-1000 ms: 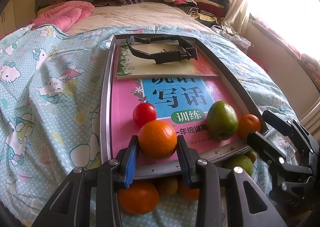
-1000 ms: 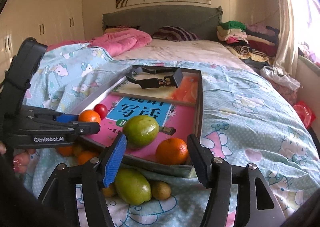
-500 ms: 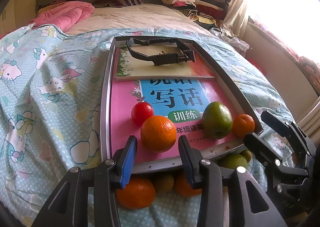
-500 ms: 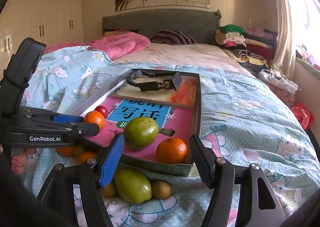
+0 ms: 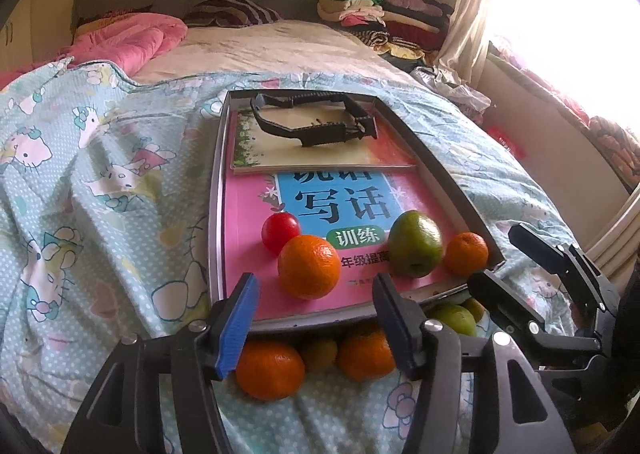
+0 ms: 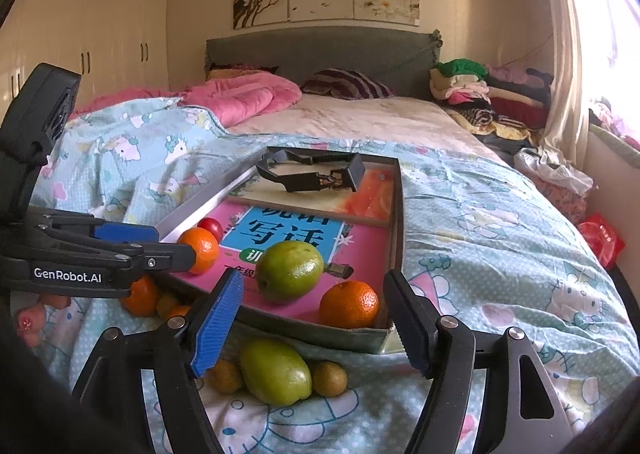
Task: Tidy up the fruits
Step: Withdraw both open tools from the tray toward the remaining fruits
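A grey tray (image 5: 214, 213) lies on the bed with a pink book in it. On the book rest a big orange (image 5: 309, 266), a red tomato (image 5: 281, 227), a green mango (image 5: 415, 244) and a small orange (image 5: 466, 254). My left gripper (image 5: 316, 306) is open and empty, just short of the big orange. My right gripper (image 6: 314, 318) is open and empty at the tray's near corner, in front of the mango (image 6: 289, 270) and small orange (image 6: 349, 304). Loose fruit lies on the blanket below the tray: oranges (image 5: 270, 369), a green mango (image 6: 276, 372), small brown fruits (image 6: 329, 378).
A black plastic tool (image 5: 316, 119) lies on a second book at the tray's far end. A pink quilt (image 6: 240, 97) and folded clothes (image 6: 480, 93) lie at the head of the bed. The blanket is rumpled to the left.
My left gripper let go of the big orange, opened and drew back toward me. The orange now rests on the book. The right gripper drew back slightly.
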The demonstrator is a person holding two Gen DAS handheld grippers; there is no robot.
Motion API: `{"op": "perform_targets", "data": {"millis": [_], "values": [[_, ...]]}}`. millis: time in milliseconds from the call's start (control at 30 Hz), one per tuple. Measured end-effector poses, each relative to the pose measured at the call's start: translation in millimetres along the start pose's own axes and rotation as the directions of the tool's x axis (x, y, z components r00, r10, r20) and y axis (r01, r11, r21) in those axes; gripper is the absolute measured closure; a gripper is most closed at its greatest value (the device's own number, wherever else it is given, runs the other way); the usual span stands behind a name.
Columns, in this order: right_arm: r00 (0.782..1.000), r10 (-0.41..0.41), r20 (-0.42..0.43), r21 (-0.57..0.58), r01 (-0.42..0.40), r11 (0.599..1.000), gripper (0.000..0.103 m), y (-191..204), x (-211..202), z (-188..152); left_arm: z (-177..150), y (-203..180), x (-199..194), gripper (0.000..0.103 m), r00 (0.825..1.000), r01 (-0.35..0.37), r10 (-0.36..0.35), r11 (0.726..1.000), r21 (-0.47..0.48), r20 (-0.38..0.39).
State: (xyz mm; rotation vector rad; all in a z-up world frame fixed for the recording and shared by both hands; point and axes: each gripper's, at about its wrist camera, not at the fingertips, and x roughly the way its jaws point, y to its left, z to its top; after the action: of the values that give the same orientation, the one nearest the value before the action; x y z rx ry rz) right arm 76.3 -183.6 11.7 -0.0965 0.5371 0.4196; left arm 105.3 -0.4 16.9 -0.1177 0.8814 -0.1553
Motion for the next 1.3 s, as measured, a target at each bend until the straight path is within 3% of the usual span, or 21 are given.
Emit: {"op": "perform_targets", "data": {"millis": [533,1000,1300], "values": [[1.000,0.008,0.021,0.015,-0.009,1.000,0.027,7,-20,5,-4,0,-31,0.025,0.998,-0.013,0.014,1.000,-0.012,0.058],[0.998,-0.008,0.055,0.066,0.005,0.998,0.026,-1,-51,14,-6,14,-60,0.025,0.996,-0.029,0.033,0.999,-0.041,0.088],[1.000,-0.020,0.022,0.091,0.018,0.996,0.025,-6,-59,11,-16,26,-69,0.025,0.996,-0.043,0.047,0.998,-0.051,0.077]]}}
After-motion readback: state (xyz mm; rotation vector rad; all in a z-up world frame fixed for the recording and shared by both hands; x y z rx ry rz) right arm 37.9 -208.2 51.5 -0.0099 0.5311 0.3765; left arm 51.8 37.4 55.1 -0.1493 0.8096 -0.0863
